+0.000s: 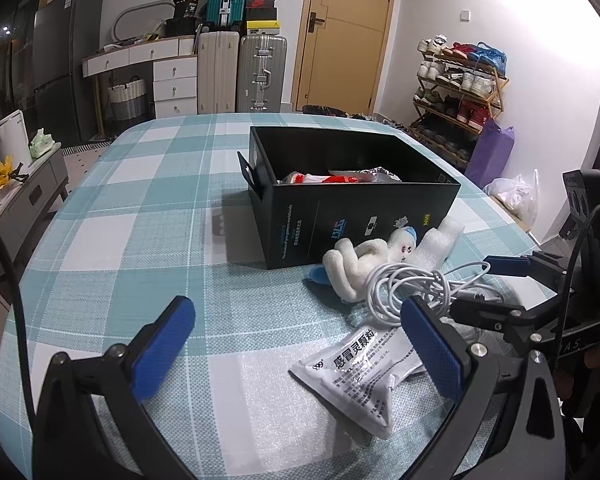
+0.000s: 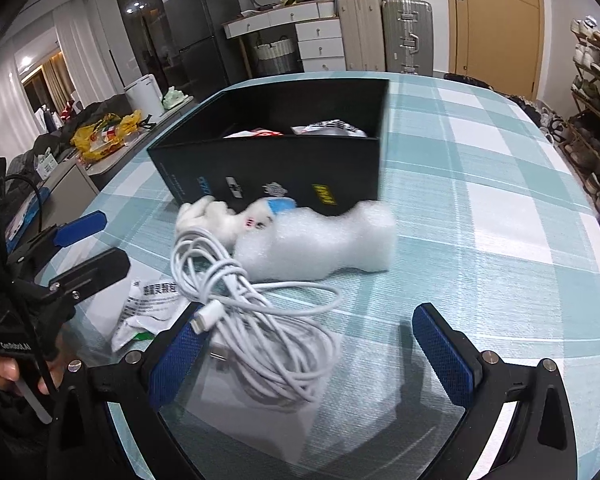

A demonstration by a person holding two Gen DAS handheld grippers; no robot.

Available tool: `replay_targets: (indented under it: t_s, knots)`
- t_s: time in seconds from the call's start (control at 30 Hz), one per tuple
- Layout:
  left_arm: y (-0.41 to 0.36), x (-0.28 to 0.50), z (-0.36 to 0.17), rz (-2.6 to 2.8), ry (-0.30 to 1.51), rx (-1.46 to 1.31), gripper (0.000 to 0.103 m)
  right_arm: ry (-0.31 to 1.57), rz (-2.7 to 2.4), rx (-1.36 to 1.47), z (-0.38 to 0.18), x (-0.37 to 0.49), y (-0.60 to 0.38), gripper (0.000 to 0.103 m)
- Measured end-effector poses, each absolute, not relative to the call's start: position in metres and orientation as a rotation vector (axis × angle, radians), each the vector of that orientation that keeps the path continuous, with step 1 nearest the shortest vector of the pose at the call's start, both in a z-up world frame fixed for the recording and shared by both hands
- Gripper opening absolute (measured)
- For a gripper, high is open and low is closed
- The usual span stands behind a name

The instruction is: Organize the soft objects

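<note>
A black open box (image 1: 352, 216) stands mid-table with red-and-white packets inside; it also shows in the right wrist view (image 2: 276, 176). In front of it lie a white plush toy (image 1: 364, 260) (image 2: 224, 216), a roll of white bubble wrap (image 2: 324, 240) (image 1: 440, 244), a coiled white cable (image 2: 260, 320) (image 1: 412, 284) and a white medicine sachet (image 1: 364, 368) (image 2: 152, 300). My left gripper (image 1: 296, 344) is open and empty, the sachet beside its right finger. My right gripper (image 2: 312, 348) is open, with the cable lying between its fingers. It also shows in the left wrist view (image 1: 488, 284).
The table has a teal-and-white checked cloth (image 1: 140, 216). Beyond it stand suitcases (image 1: 240, 72), white drawers (image 1: 172, 80), a wooden door (image 1: 348, 32) and a shoe rack (image 1: 460, 92). A side cabinet (image 1: 24, 200) stands to the left.
</note>
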State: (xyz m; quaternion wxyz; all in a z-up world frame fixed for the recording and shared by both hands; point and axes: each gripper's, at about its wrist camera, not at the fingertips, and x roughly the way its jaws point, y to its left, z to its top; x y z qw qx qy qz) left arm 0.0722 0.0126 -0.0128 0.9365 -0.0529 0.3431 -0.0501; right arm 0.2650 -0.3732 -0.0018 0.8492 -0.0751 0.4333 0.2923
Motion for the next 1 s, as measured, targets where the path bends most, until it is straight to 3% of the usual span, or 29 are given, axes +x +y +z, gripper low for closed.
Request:
replay_targets:
  t_s: [0.93, 1.0]
  knots:
    - [0.011, 0.073, -0.015, -0.103, 0.712, -0.114, 0.103, 0.937, 0.633, -0.071, -0.004, 0.266, -0.366, 0.102]
    - [0.011, 0.073, -0.015, -0.104, 0.712, -0.114, 0.103, 0.934, 0.625, -0.074, -0.005, 0.267, -0.364, 0.098]
